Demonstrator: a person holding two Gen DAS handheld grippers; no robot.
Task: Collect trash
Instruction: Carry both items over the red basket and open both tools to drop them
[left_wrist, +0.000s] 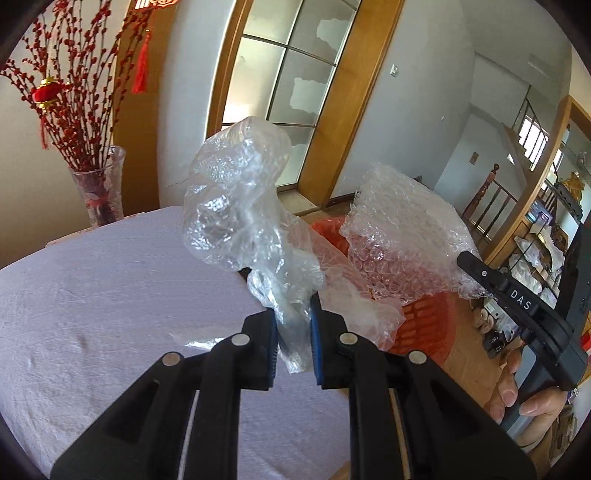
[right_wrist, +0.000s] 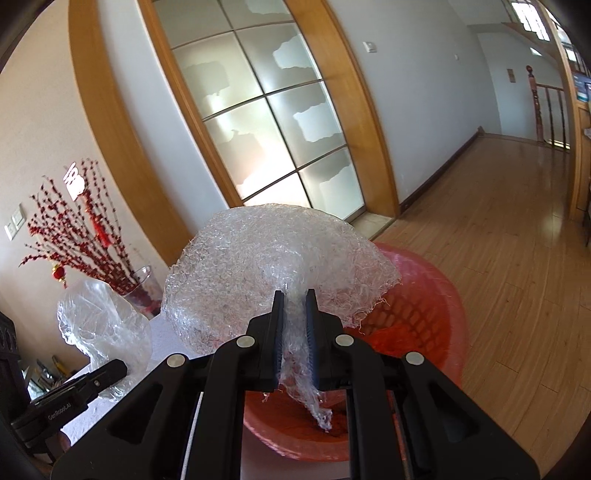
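Pinching crumpled plastic film, the left gripper nears the tabletop's edge; the right gripper clamps bubble wrap above the red basket for dropping.

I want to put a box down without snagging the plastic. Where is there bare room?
The white tablecloth is bare from the vase to the near edge, left of the left tongs. It is crowded near the red basket: both tongs hold plastic there, a clear bag and bubble wrap in the right tongs.
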